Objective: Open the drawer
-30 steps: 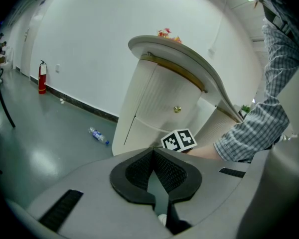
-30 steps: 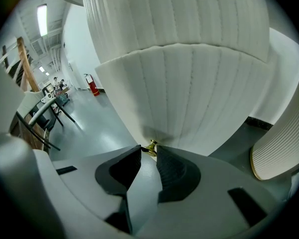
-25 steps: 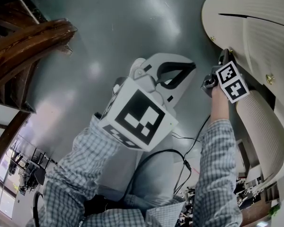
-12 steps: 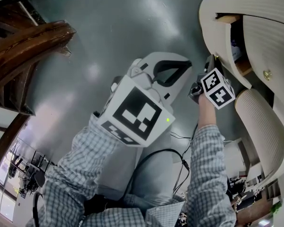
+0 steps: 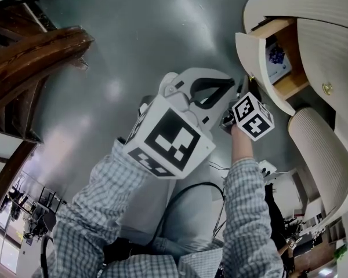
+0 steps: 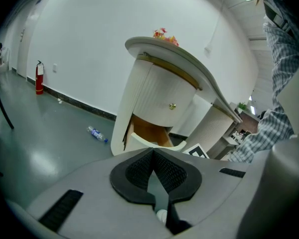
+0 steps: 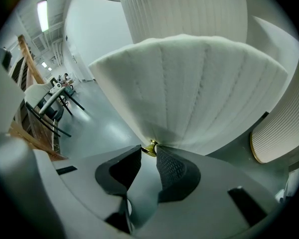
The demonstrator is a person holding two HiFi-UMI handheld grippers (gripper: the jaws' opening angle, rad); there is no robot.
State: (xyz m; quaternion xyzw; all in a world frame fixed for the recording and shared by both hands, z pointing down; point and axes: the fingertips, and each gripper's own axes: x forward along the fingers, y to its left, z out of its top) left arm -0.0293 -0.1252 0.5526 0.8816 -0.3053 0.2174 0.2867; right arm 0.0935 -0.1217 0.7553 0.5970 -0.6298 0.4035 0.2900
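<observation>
The cream ribbed cabinet has its curved drawer pulled out, showing a wooden inside with a blue-patterned thing lying in it. My right gripper is at the drawer's front, shut on its small brass knob, which sits between the tips of the dark pads. The drawer front fills the right gripper view. My left gripper hovers beside the right one, shut with nothing in it. In the left gripper view the open drawer lies just beyond the pad tips.
A dark wooden piece of furniture stands at the left. A closed drawer above has its own brass knob. On the grey floor lie a plastic bottle and a black cable. A fire extinguisher stands by the wall.
The drawer has slid out of the cabinet, from closed to open. My right gripper moved left in the head view with the knob. The left gripper stayed put.
</observation>
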